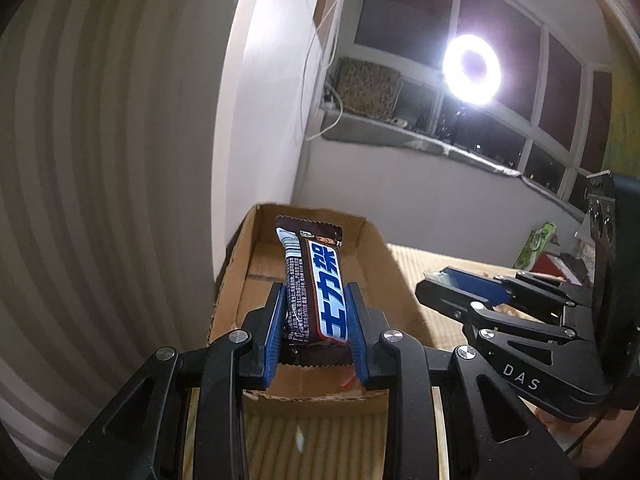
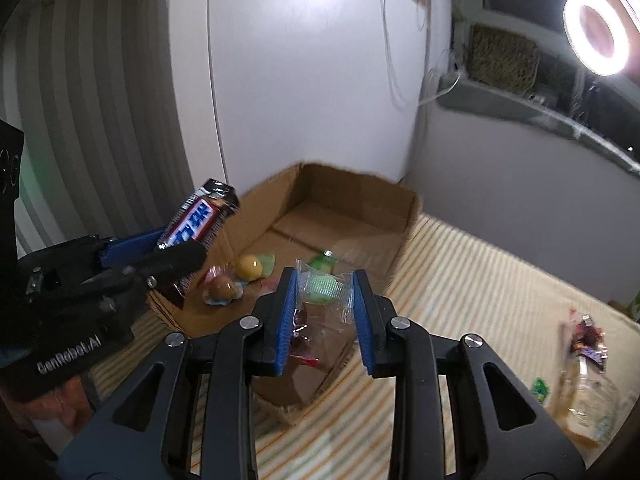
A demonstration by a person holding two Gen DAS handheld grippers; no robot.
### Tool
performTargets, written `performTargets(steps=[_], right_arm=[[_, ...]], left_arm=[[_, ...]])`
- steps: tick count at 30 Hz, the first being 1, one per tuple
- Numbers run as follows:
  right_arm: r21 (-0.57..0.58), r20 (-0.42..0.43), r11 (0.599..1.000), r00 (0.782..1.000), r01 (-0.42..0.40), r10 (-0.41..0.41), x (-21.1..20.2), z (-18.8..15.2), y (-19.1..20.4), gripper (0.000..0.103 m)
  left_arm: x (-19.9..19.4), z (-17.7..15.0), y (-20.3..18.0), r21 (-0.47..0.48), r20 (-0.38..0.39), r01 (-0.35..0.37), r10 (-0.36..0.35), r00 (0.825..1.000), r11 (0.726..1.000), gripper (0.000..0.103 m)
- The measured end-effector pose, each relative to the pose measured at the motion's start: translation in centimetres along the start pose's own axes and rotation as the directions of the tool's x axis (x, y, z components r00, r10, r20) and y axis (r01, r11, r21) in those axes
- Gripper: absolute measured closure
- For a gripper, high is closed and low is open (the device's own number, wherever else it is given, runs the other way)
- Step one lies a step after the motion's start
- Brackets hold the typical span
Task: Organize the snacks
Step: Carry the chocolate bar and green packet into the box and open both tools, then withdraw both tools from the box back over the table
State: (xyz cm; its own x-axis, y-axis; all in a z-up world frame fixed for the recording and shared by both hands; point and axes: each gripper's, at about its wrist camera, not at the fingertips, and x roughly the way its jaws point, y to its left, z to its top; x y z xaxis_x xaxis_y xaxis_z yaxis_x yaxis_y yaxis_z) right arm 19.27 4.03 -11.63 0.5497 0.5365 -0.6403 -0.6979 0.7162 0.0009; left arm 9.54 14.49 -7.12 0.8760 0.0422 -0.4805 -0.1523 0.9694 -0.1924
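My left gripper (image 1: 316, 320) is clamped on the bar (image 1: 314, 292), a brown wrapper with blue and white lettering; both blue pads press its long sides, and it juts forward past the fingertips, tilted up, over the box (image 1: 376, 264); seen from the right wrist, the same gripper (image 2: 176, 250) holds the bar (image 2: 198, 216) above the box's left wall. My right gripper (image 2: 324, 308) is closed on a clear packet (image 2: 324, 292) with a pale green sweet inside; the packet sits between the pads, crumpled at its lower end, above the near end of the box (image 2: 400, 216); from the left wrist this gripper (image 1: 440, 282) appears just right of the box, the packet barely visible at its tip. The box is open-topped cardboard, resting on a striped mat (image 2: 460, 280) close to a white wall (image 2: 300, 80). Inside the box, near its left wall, lie a yellow ball sweet (image 2: 248, 266) and a brown one (image 2: 222, 288) in clear wrap; a green wrapper (image 2: 322, 260) lies nearer its middle. Right of the box, well apart on the mat, sits a heap of loose snacks (image 2: 588, 360). A ring lamp (image 2: 598, 32) glows beyond the box, by the window.
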Motion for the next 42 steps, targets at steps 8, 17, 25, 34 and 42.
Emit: performTargets(steps=[8, 17, 25, 34, 42], right_arm=[[-0.027, -0.034, 1.000, 0.999, -0.002, 0.001, 1.6, -1.6, 0.5, 0.050], [-0.133, -0.088, 0.991, 0.996, -0.002, -0.010, 1.8, -2.9, 4.4, 0.050], [-0.111, -0.059, 0.994, 0.998, 0.014, -0.021, 0.3, -2.5, 4.9, 0.050], [-0.084, 0.030, 0.994, 0.997, 0.069, -0.066, -4.4, -2.5, 4.0, 0.034], [0.062, 0.074, 0.989, 0.988, 0.134, -0.138, -8.8, -5.5, -2.2, 0.018]], left_arm=[[0.5, -1.0, 0.7, -0.022, -0.014, -0.076, 0.075, 0.997, 0.997, 0.032], [-2.7, -0.9, 4.7, -0.141, 0.033, -0.085, 0.090, 0.995, 0.986, 0.032], [-4.6, -0.7, 5.1, -0.139, 0.047, -0.080, 0.087, 0.995, 0.987, 0.032], [-6.4, -0.1, 3.4, -0.094, 0.072, -0.055, 0.062, 0.995, 0.994, 0.032], [-6.7, 0.0, -0.7, -0.005, 0.059, -0.058, 0.058, 0.997, 0.998, 0.025]])
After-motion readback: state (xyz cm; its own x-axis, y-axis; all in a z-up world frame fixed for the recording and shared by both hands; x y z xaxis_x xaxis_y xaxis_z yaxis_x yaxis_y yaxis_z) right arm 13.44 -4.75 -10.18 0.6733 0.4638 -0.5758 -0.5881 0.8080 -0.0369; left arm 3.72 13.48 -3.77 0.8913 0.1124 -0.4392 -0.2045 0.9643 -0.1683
